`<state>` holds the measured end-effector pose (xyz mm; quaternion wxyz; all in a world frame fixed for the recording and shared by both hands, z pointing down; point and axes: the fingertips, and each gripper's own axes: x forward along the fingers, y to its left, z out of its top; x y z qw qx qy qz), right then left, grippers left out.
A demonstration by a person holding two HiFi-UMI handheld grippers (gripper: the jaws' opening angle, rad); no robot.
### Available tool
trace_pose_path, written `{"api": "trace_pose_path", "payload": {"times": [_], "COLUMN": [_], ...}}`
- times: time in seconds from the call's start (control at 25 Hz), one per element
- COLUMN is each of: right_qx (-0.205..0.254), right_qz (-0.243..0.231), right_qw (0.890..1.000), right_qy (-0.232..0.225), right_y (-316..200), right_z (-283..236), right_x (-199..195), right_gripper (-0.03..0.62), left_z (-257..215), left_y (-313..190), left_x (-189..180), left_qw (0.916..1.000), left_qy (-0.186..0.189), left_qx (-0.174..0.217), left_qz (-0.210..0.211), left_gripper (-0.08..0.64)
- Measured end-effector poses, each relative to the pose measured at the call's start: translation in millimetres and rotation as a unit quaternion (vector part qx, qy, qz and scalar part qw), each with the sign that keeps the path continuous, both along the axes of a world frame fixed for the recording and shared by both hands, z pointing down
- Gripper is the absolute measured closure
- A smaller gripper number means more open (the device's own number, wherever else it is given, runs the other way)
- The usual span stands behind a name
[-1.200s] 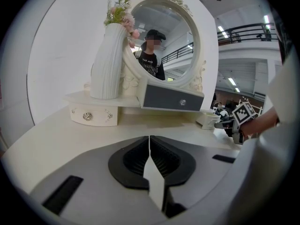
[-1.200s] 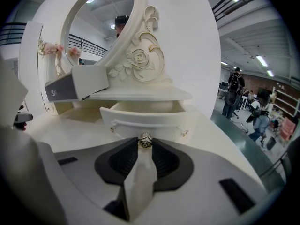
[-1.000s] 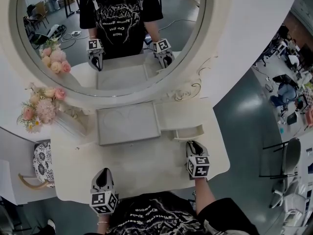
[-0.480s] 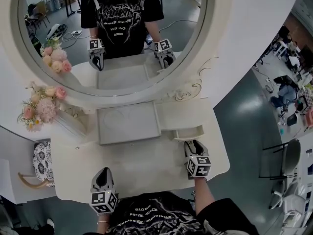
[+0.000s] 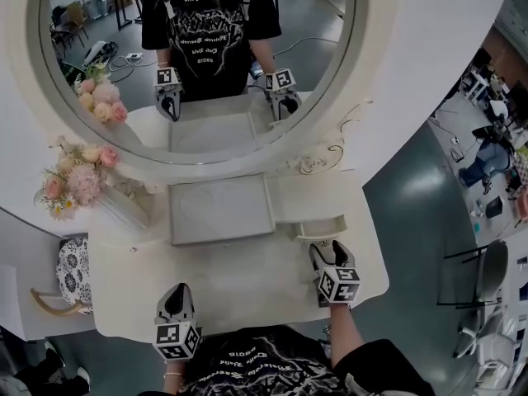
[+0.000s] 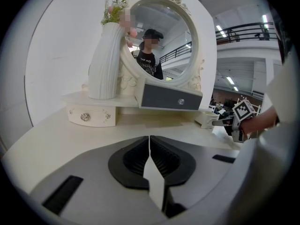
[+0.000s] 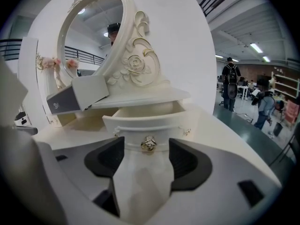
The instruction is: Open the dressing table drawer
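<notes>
Small drawer (image 5: 322, 227) at the right side of the dressing table (image 5: 239, 283), pulled out and uncovered, just right of centre in the head view. Same drawer at the centre of the right gripper view: curved cream front, hollow inside visible behind it, gold knob (image 7: 149, 143) in the middle of the front. Right gripper (image 5: 323, 252) directly below the drawer in the head view, pointing up the frame at it; jaws wide apart, having just been spreading, the knob in the gap between the dark pads (image 7: 108, 159) and touching neither, nothing gripped. Left gripper (image 5: 176, 295) at the lower left of the head view, over the near edge of the tabletop, well apart from the drawer; jaws pressed together at the lower centre of the left gripper view, nothing between them. Grey box (image 5: 221, 209) at the middle of the tabletop, just left of the pulled-out drawer. Round mirror (image 5: 190, 56) across the upper part of the head view, a person in a black printed T-shirt and both grippers reflected in it. Pink flowers (image 5: 74, 180) at the left edge, beside the mirror frame. White ribbed vase (image 6: 105, 62) at the upper left of the left gripper view, and below it a second small drawer (image 6: 91, 117), pushed in.
</notes>
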<state>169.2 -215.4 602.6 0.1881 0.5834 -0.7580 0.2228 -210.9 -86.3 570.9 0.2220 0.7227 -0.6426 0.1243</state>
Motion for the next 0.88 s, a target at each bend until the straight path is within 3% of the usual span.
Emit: {"api": "trace_pose_path", "payload": {"times": [0.16, 0.6, 0.88], "right_qx": [0.013, 0.085, 0.11], "right_qz": [0.001, 0.017, -0.024], "right_qw": [1.0, 0.996, 0.994], "right_qy": [-0.006, 0.012, 0.012], "right_y": [1.3, 15.0, 33.1], "right_z": [-6.8, -47.9, -64.8], "right_x": [-1.1, -11.3, -40.0], "right_gripper": [0.267, 0.27, 0.314], "left_z": [-2.4, -6.0, -12.3], "left_y": [-1.6, -4.0, -2.8], "left_x": [-0.4, 8.6, 12.5], "left_qw": [1.0, 0.9998, 0.9994], "left_qy": [0.001, 0.009, 0.01], "left_qx": [0.004, 0.013, 0.021], "left_qz": [0.003, 0.016, 0.025], "left_gripper": [0.538, 0.538, 0.538]}}
